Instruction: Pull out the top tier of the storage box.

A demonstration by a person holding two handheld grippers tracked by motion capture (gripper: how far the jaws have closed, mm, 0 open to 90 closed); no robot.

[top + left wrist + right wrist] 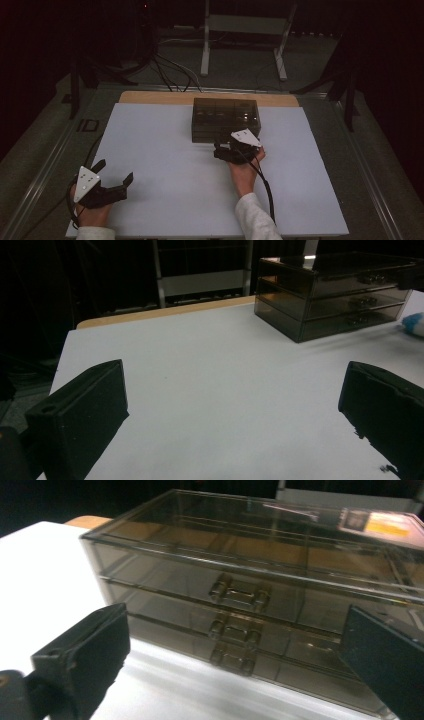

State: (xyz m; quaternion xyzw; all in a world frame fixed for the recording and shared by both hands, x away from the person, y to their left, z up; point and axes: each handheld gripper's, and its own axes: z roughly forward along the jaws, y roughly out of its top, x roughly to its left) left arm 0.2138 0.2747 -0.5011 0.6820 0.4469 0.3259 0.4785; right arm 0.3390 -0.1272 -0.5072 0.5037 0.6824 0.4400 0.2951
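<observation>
Right gripper view — smoky drawer box, shut

I see a small drawer box made of dark, smoky, see-through plastic. It has three drawers stacked one on top of another, and each has a little handle in the middle. All three are shut. The box stands flat near the far edge of the white table top.
</observation>
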